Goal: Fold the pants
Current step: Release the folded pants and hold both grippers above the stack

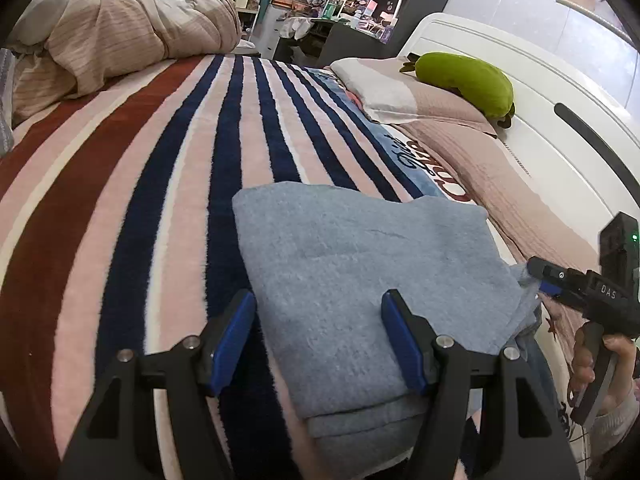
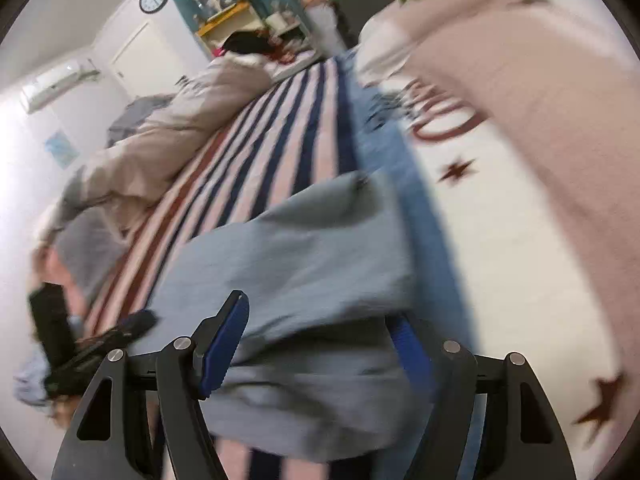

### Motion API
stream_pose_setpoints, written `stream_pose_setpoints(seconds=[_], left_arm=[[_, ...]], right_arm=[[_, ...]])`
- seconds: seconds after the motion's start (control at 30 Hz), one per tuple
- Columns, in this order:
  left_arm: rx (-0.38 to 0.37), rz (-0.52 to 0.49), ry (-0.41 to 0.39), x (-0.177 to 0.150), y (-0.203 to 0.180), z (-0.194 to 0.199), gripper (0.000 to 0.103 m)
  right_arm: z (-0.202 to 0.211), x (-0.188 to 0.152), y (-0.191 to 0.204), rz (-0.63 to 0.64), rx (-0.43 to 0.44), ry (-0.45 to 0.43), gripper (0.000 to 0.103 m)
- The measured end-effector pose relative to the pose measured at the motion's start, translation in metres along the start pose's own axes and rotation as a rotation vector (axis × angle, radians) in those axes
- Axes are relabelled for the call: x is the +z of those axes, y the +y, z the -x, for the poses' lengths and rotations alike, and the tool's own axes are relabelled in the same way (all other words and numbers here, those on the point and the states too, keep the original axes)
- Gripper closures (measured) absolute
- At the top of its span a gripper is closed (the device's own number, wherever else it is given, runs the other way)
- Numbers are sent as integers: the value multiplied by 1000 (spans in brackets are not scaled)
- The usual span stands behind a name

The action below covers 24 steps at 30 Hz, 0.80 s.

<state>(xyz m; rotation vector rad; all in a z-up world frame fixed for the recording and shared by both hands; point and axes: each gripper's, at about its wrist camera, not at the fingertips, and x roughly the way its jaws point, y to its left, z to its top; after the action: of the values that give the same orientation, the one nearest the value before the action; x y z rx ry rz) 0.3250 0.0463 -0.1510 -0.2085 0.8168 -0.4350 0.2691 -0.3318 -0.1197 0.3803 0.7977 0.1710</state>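
Already we have the soft grey-blue fleece pants [image 1: 360, 264] folded compactly on the striped blanket's [image 1: 160, 200] near edge, both grippers [image 1: 320, 336] [image 2: 320, 340] apart, only tidying left.

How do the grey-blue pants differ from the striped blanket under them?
The pants are one plain grey-blue colour; the blanket has red, pink and navy stripes. The pants lie folded in a small stack; the blanket is spread flat over the bed. The pants look short-napped, the blanket fluffier. Both are soft fabric.
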Motion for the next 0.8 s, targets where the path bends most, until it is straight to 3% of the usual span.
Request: stream_pose_setpoints(seconds=[0.07,0.17,0.23,0.33,0.47,0.57,0.8], left_arm=[[6,-2,-1,1,0,1,41],[21,-13,-7,1,-2,2,41],[24,-16,-9,1,-2,1,41],[18,-9,-5,1,-2,2,41],[22,-14,-4,1,-3,2,41],[27,-18,-1,1,-3,1,41],[24,-13,0,0,-3,1,41]], right_arm=[[16,4,-1,57,-62,-82,36],[24,16,-1,102,-47,-103,38],[17,27,5,160,-4,-44,44],[-9,27,14,257,-13,95,56],[-28,10,12,291,7,240,56],[-24,-5,12,337,-5,257,56],[-31,9,5,241,27,247,55]])
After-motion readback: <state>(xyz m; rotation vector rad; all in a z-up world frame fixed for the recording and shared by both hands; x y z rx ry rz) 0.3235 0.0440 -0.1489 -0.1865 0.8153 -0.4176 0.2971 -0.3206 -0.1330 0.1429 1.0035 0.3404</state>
